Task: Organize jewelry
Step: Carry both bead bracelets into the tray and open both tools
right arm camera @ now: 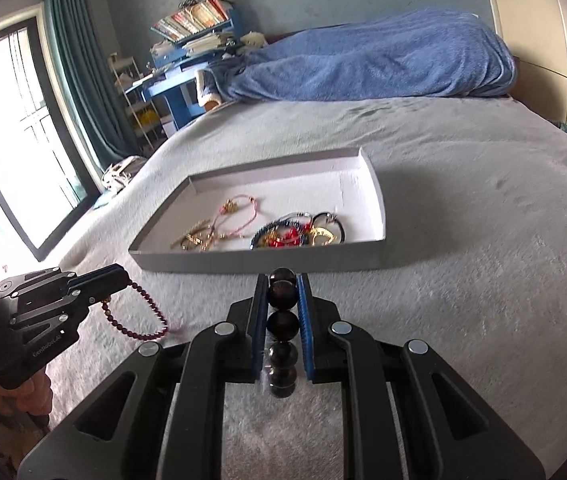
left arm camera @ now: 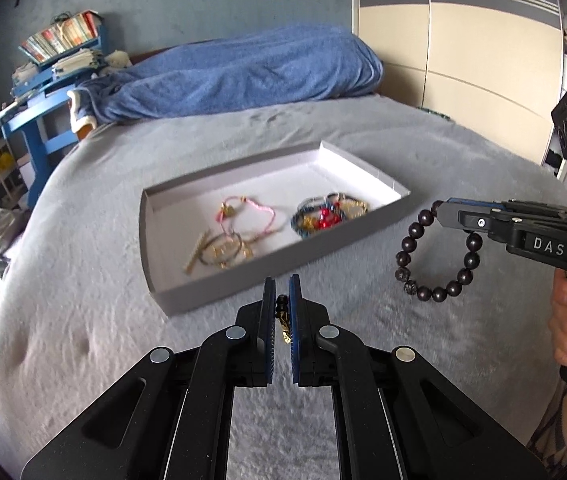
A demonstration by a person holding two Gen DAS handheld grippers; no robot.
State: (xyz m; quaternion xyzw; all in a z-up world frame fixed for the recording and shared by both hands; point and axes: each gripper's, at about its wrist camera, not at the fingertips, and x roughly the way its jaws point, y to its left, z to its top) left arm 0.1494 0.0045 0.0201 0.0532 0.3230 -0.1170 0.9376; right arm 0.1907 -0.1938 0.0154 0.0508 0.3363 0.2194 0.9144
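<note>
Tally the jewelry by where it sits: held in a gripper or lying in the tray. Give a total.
Held in a gripper: 2, the dark bead bracelet in the right gripper and the red bead bracelet in the left gripper.
Lying in the tray: at least 4; the pieces overlap, so the exact count is unclear.
Total: at least 6.

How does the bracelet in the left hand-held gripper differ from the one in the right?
The left hand-held gripper holds a dark red small-bead bracelet; the right hand-held gripper holds a black large-bead bracelet. The red one has many beads, the black one fewer. Both hang beside the grey tray.
</note>
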